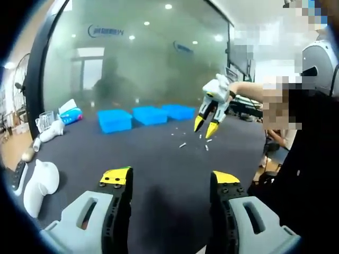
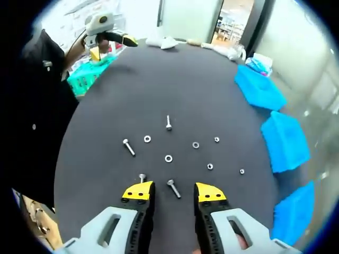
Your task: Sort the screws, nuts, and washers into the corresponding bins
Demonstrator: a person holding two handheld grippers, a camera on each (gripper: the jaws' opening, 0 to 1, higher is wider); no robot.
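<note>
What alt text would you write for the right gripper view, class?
The open right hand-held gripper hovers over a screw on a dark table strewn with screws, nuts and washers. Three blue bins line the right edge; the left hand-held gripper shows top left.

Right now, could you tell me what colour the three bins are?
Bright blue bins, clearest in the right gripper view.

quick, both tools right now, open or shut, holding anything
Left tool: open, holding nothing.
Right tool: open, empty, a small silver screw lying between its jaws.
</note>
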